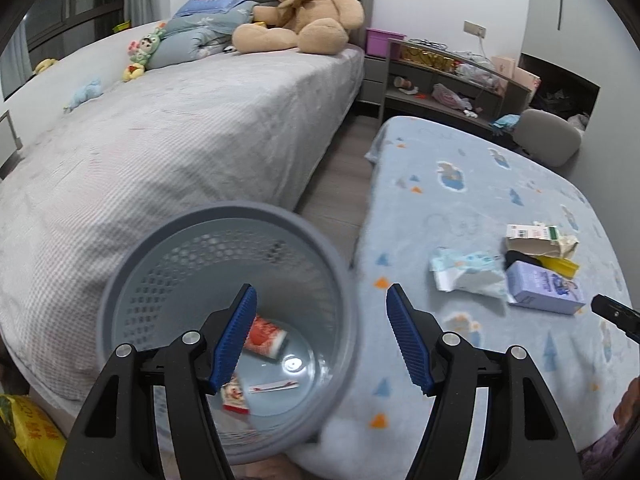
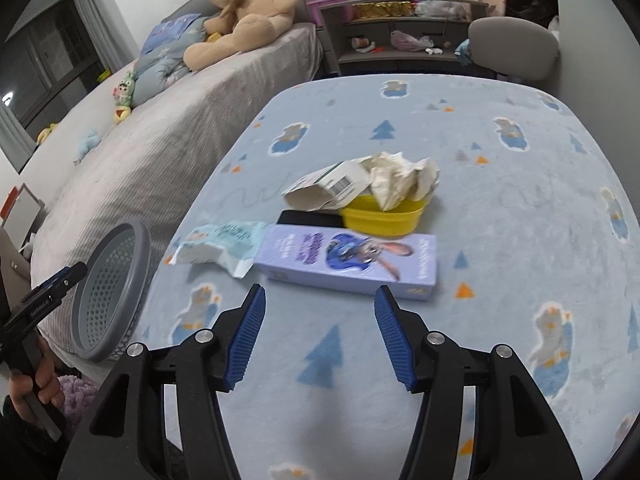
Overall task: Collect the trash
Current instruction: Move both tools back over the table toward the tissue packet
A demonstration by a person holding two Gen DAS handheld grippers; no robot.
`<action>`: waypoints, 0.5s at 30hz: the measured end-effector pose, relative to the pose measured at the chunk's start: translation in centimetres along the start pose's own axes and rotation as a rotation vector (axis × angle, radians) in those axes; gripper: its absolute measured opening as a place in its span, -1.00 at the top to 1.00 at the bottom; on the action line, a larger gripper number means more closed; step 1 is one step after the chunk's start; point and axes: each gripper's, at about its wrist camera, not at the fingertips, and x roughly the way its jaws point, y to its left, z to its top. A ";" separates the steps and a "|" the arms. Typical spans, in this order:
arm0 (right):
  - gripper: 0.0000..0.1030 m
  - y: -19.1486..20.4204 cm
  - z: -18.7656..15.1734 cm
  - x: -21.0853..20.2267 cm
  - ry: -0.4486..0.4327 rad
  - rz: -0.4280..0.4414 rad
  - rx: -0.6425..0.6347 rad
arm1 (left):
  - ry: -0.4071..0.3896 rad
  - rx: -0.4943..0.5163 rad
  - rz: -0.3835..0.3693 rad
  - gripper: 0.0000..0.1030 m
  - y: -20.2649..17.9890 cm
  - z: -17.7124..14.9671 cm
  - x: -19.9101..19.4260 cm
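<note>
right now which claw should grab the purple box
Right. The right claw is open and faces the purple box just ahead of it; the left claw is open over the basket, off to the side.

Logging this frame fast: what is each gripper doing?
Left gripper: open, holding nothing, above the grey perforated plastic bin.
Right gripper: open, empty.

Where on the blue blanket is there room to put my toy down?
Free: the blanket right of the purple box, and the near strip before the right gripper. Crowded: the middle, with box, yellow bowl and wrappers.
</note>
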 end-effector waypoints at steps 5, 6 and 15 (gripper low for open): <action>-0.17 -1.5 1.2 0.5 -0.005 -0.013 0.005 | -0.004 0.044 -0.048 -0.26 -3.9 0.8 1.1; -0.19 -1.8 1.5 0.7 -0.002 -0.013 0.009 | -0.006 0.053 -0.057 -0.26 -4.8 1.0 1.5; -0.31 -3.8 3.5 3.7 0.033 0.002 0.056 | 0.008 0.102 -0.082 -0.25 -8.3 0.9 3.3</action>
